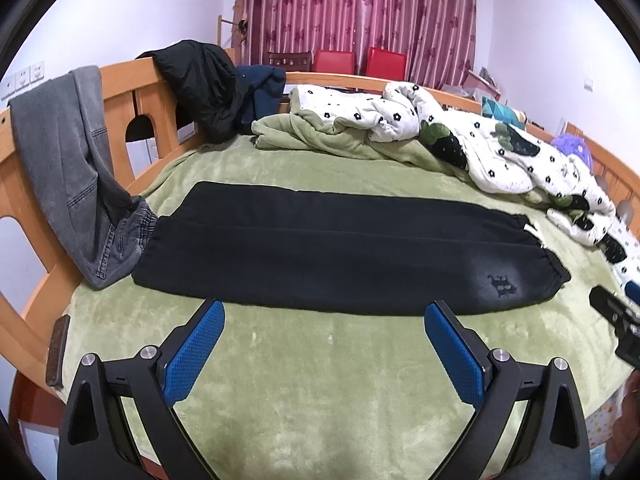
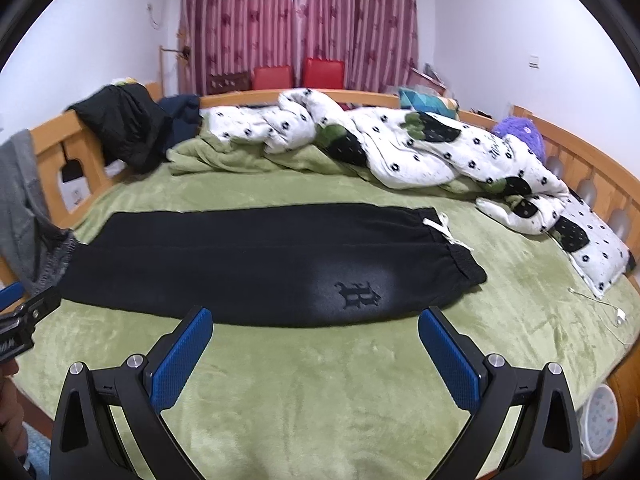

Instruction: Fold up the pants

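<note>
Black pants [image 1: 320, 248] [image 2: 256, 264] lie flat across the green bed cover, folded lengthwise with one leg on the other. The waistband with a white drawstring [image 2: 440, 228] is at the right end, and an embroidered logo [image 2: 356, 294] sits near it. My left gripper [image 1: 324, 312] hovers open just in front of the pants' near edge, nothing between its blue pads. My right gripper [image 2: 316, 320] is open too, in front of the logo end. The right gripper's tip [image 1: 616, 312] shows at the right edge of the left wrist view; the left gripper's tip [image 2: 28, 312] at the left edge of the right wrist view.
Grey jeans [image 1: 80, 184] hang over the wooden bed rail [image 1: 124, 76] and touch the pants' left end. A black jacket [image 1: 204, 80] drapes the rail behind. A crumpled flowered duvet [image 2: 420, 152] and green blanket [image 1: 320, 136] fill the far side. A white cable [image 2: 608, 308] lies at the right.
</note>
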Motion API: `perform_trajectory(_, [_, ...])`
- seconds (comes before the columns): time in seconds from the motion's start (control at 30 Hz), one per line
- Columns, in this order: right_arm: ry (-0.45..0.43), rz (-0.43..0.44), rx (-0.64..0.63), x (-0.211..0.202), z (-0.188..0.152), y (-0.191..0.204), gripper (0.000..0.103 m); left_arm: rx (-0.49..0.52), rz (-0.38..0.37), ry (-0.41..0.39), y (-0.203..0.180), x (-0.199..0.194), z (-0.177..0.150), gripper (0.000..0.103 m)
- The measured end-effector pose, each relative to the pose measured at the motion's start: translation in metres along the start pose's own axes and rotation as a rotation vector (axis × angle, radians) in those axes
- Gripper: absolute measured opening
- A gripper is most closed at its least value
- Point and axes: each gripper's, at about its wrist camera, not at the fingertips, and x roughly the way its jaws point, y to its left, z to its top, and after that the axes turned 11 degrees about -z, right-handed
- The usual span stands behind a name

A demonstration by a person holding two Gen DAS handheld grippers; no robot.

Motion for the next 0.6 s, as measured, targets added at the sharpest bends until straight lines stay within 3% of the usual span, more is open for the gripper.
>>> perform_trajectory(0.17, [0.017, 0.057, 0.045, 0.013, -0.012, -0.014, 0.103, -0.012, 0.001, -0.007, 0.014, -0.008, -0.001, 0.097])
perform_trajectory(0.3, [0.044, 0.089, 0.056, 0.042, -0.022, -0.026, 0.103, -0.082, -0.03, 0.021, 0.04, 0.009, -0.01, 0.097])
perform_trajectory(0.47, [0.077, 0.071, 0.122, 0.089, -0.037, -0.047, 0.09, -0.232, -0.066, 0.054, 0.09, 0.057, -0.029, 0.088])
perform_trajectory(0.6, [0.131, 0.047, 0.179, 0.135, -0.046, -0.065, 0.076, -0.286, -0.05, 0.101, 0.125, 0.104, -0.042, 0.083])
